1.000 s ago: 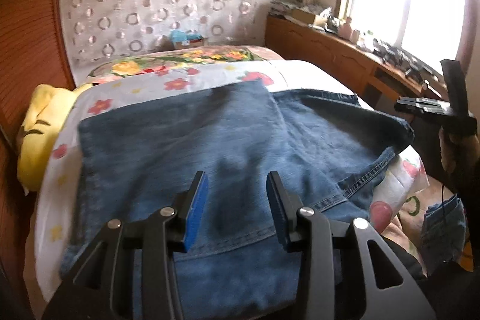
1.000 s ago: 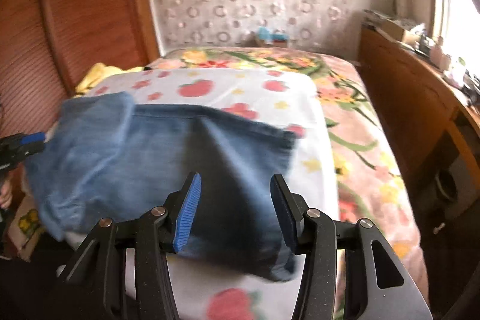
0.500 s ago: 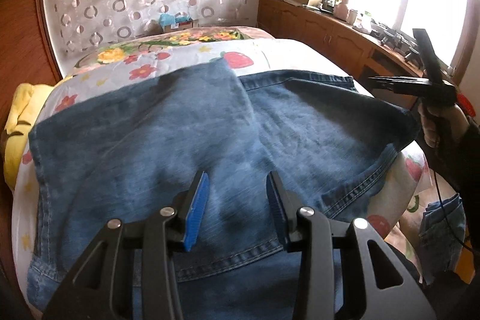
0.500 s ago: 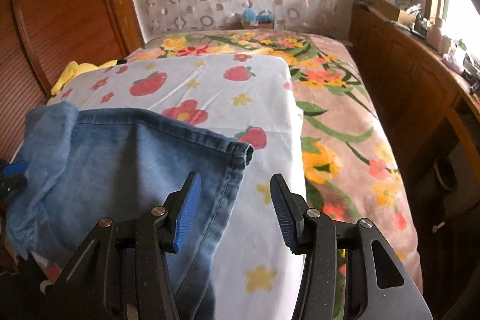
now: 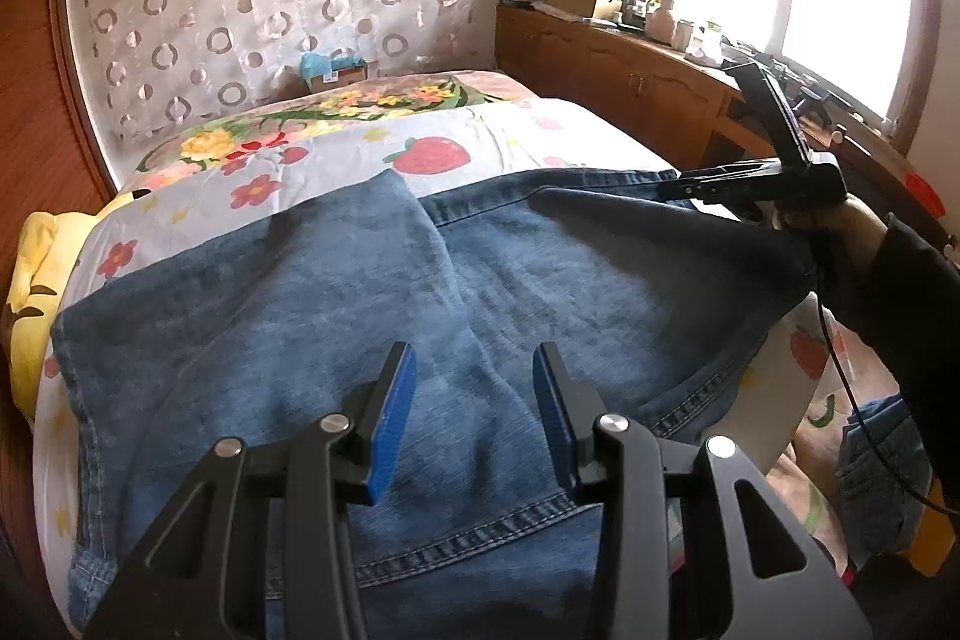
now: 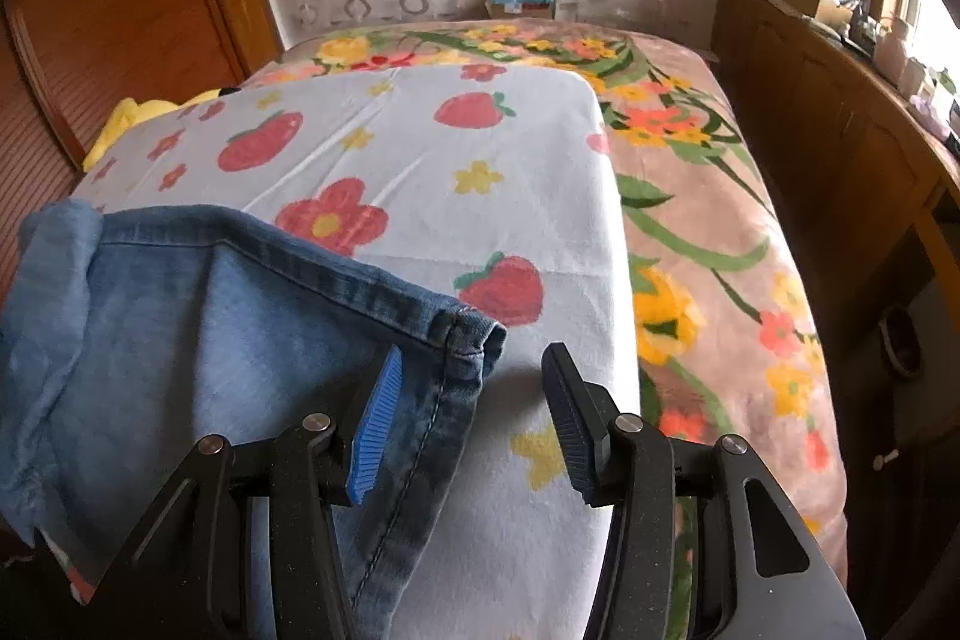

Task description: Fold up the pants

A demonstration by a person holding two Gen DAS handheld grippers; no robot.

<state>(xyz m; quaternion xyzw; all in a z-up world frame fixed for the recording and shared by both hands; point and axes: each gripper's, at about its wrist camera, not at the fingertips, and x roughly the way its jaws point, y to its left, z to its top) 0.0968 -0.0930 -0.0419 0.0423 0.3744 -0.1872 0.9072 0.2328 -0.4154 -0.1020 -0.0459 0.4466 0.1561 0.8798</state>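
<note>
Jeans (image 5: 336, 316) spread flat across white strawberry sheet (image 5: 456, 142) on bed, one leg lapped over the other, hem corner (image 6: 468, 340) curled up near sheet's right side. Left gripper (image 5: 474, 418) above denim near seat seam, blue pads well apart, nothing pinched. Right gripper (image 6: 468, 418) low over hem corner, fingers spread, corner lying between them but not clamped. Floral blanket (image 6: 708, 232) beyond sheet, yellow pillow (image 5: 36, 274) at far left, wood cabinets (image 5: 630, 82) under window.

Likely risks: closing right fingers on only top layer of curled hem, so fold drags one layer and skews; catching sheet together with denim and lifting it; heavy denim slipping from a shallow pinch mid-fold.
</note>
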